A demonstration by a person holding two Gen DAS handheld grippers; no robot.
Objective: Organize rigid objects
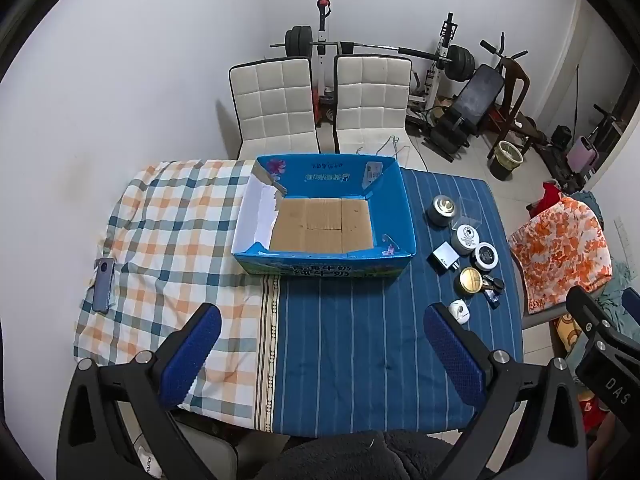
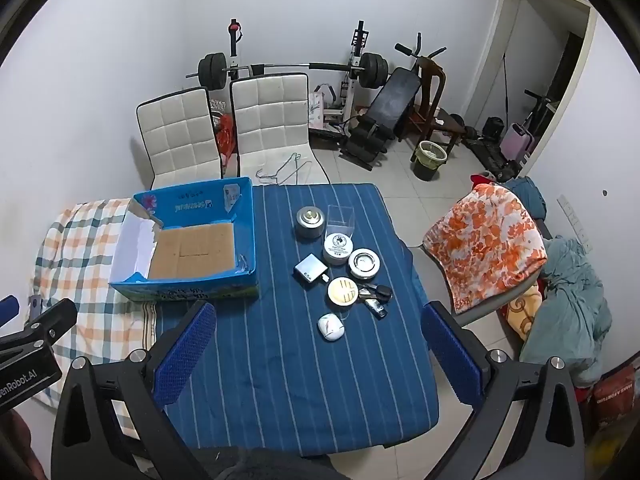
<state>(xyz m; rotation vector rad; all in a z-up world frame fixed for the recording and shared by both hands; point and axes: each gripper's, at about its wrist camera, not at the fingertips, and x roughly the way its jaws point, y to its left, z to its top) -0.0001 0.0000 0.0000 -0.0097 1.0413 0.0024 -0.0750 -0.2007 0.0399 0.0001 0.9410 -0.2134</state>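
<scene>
An empty blue cardboard box (image 1: pixel 396 200) (image 2: pixel 246 216) stands on the table, cardboard floor bare. Right of it lies a cluster of small rigid things: a metal tin (image 2: pixel 309 222), a clear plastic box (image 2: pixel 340 216), a white jar (image 2: pixel 338 249), a round black-and-white tin (image 2: pixel 363 263), a white charger (image 2: pixel 310 271), a gold-lidded tin (image 2: pixel 343 291), keys (image 2: pixel 376 298) and a white earbud case (image 2: pixel 331 327). My left gripper (image 1: pixel 322 354) is open and empty, above the table's near side. My right gripper (image 2: pixel 318 354) is open and empty, just short of the earbud case.
A phone (image 1: pixel 103 284) lies on the checked cloth at the table's left. Two white chairs (image 1: pixel 276 104) stand behind the table, and a chair with an orange floral cover (image 2: pixel 486 240) to the right. Gym equipment (image 2: pixel 360 92) fills the back of the room.
</scene>
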